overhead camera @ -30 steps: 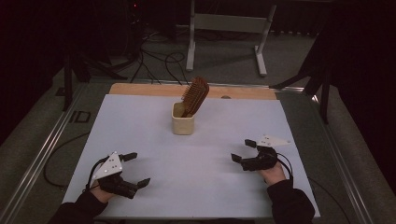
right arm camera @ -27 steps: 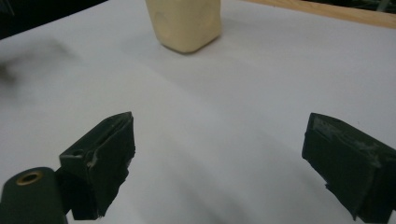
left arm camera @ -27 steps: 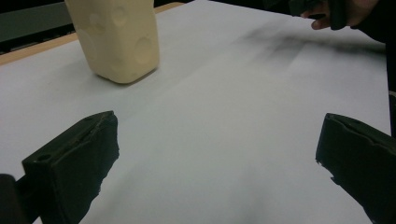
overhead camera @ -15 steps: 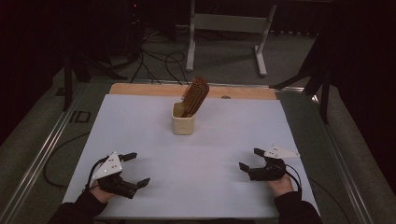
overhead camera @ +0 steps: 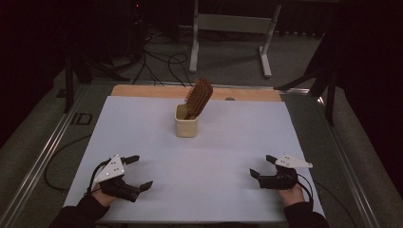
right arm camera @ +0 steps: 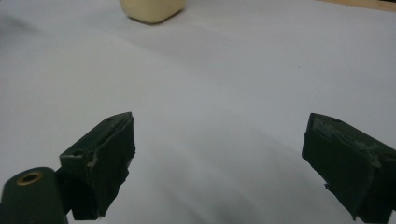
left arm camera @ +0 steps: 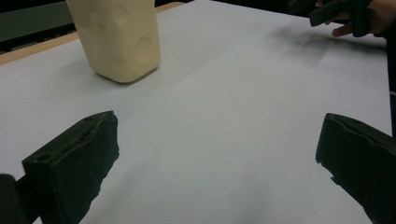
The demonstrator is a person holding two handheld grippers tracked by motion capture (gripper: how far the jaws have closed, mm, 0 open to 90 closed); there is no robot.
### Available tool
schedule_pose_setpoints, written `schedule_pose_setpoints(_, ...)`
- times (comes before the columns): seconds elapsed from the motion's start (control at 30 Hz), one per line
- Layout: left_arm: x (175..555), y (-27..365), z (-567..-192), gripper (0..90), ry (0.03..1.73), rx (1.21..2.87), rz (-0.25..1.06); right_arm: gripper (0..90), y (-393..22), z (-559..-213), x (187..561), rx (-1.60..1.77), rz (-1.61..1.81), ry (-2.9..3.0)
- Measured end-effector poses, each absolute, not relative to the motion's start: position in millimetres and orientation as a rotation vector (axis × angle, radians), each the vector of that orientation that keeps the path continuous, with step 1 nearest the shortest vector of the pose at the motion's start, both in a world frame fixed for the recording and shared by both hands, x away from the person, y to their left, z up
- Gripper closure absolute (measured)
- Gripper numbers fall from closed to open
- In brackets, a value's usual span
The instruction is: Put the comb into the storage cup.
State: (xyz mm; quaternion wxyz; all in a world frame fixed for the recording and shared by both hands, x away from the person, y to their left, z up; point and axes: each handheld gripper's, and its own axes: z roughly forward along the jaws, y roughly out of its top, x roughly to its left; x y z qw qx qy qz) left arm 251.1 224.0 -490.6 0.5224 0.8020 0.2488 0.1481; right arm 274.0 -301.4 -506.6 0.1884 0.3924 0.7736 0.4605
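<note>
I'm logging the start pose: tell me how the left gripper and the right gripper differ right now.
The left gripper sits at the sheet's near left corner, the right gripper at its near right. The left gripper points right and away toward the cream cup; the right gripper points left. Shared: both open, empty, held low over the white sheet, well short of the cup with the hairbrush.

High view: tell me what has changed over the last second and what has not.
The right gripper has drawn back toward the person's edge of the table and a little outward, jaws open and holding nothing. The left gripper stayed where it was, open and empty. The cup with the hairbrush standing tilted in it did not move. Nothing was picked up or let go.
</note>
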Motion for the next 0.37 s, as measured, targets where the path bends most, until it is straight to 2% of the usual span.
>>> schedule_pose_setpoints(0.37, 250.9, 223.8, -490.8, 0.0, 0.593, 1.920, 0.354, 9.3, -297.9, -506.8, 274.3, 1.082, 1.278, 2.191)
